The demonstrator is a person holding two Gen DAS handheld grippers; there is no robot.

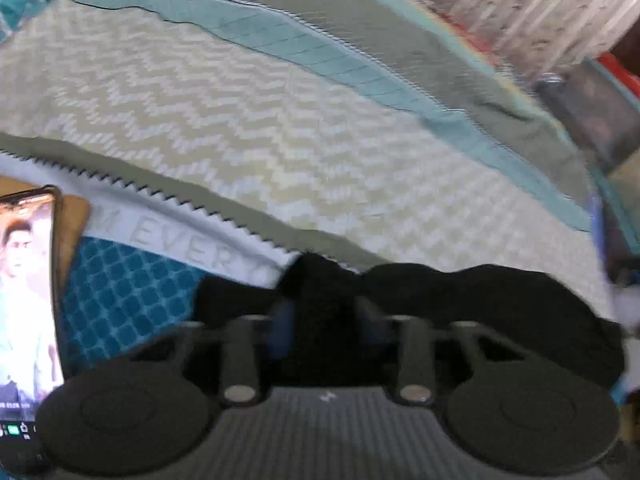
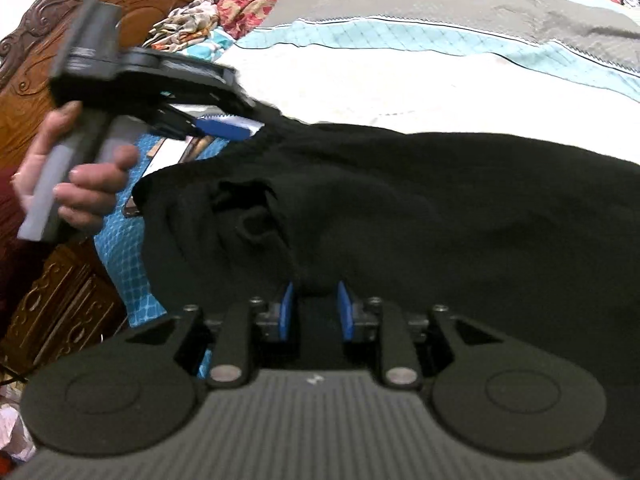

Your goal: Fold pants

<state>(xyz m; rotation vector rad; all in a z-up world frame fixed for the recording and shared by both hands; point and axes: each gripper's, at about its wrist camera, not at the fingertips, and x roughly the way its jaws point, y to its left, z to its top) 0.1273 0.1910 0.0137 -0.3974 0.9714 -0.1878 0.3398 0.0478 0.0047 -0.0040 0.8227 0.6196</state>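
The black pants (image 2: 400, 208) lie bunched across the bed. In the right wrist view my right gripper (image 2: 316, 300) is shut on a fold of the pants between its blue pads (image 2: 286, 312). My left gripper (image 2: 224, 126), held in a hand, shows at the upper left there, its blue fingers pinching the pants' far edge. In the left wrist view the left gripper (image 1: 324, 300) is shut on black cloth (image 1: 480, 304), which covers the fingertips.
The bed carries a quilt (image 1: 240, 120) with zigzag cream, teal and grey bands. A phone (image 1: 24, 300) with a lit screen lies at the left on a blue patterned pillow (image 1: 128, 296). A carved wooden headboard (image 2: 48, 40) stands at the left.
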